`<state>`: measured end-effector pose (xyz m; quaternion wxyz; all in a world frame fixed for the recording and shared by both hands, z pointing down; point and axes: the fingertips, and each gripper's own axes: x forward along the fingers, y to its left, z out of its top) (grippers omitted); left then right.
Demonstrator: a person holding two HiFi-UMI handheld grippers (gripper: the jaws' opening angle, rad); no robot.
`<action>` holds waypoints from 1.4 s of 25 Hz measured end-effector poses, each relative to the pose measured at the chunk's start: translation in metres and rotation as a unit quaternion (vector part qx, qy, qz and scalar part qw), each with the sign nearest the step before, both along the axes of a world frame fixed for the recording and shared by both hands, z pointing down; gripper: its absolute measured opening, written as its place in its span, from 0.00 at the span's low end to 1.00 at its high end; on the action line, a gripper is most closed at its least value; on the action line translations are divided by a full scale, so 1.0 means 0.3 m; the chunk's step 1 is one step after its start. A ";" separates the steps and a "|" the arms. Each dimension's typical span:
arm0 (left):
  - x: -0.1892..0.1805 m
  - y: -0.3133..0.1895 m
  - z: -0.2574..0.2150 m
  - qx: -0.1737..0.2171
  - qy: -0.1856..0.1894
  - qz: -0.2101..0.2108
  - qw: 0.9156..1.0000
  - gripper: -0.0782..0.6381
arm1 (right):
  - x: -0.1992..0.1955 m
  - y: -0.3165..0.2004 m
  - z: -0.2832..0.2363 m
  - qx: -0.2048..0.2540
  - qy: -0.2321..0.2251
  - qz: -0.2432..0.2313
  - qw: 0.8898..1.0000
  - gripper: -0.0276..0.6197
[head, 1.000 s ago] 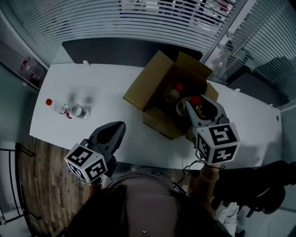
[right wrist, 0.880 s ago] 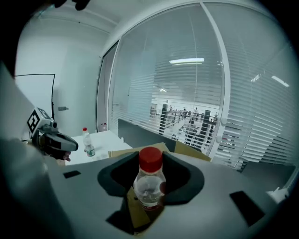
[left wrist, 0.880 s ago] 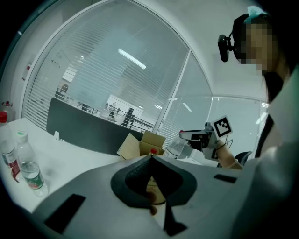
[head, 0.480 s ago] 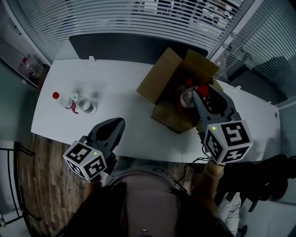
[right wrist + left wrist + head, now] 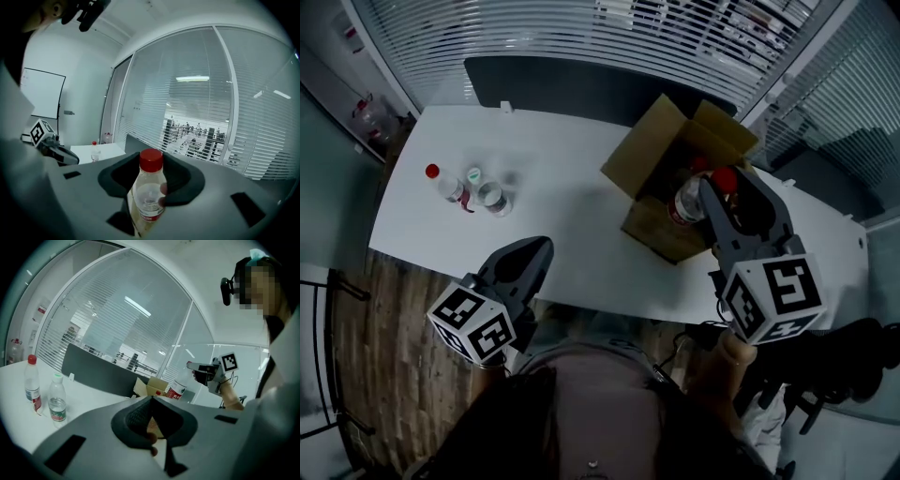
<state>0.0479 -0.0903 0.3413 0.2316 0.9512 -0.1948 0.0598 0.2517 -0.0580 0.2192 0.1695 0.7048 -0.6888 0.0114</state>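
Note:
My right gripper [image 5: 727, 190] is shut on a clear bottle with a red cap [image 5: 149, 187], held up above the open cardboard box [image 5: 661, 159]. The same bottle [image 5: 687, 201] hangs below the jaws over the box's near side. Another red cap [image 5: 701, 164] shows inside the box. My left gripper [image 5: 541, 250] hovers by the table's near edge, its jaws closed together with nothing between them [image 5: 151, 404]. Two upright bottles stand at the table's left: a red-capped one [image 5: 442, 182] and a green-capped one [image 5: 488, 195].
The white table [image 5: 562, 206] runs left to right, with a dark panel [image 5: 581, 84] along its far edge and slatted glass walls behind. Wooden floor [image 5: 366, 328] lies to the near left. A dark chair [image 5: 853, 356] stands at the right.
My right gripper has risen with the red-capped bottle; the box flaps no longer show behind it in the right gripper view. The left gripper stays where it was, still shut.

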 end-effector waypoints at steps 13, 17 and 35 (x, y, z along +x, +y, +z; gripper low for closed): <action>-0.176 0.018 -0.005 0.005 -0.005 -0.005 1.000 0.12 | -0.197 0.004 0.012 0.005 -0.007 -0.017 1.000 0.31; -0.226 0.014 0.000 0.007 -0.005 -0.009 1.000 0.12 | -0.257 -0.022 0.036 -0.001 -0.013 -0.029 0.999 0.31; -0.457 -0.059 0.017 0.002 -0.008 -0.109 0.994 0.12 | -0.545 -0.268 0.213 -0.053 -0.032 -0.139 0.988 0.30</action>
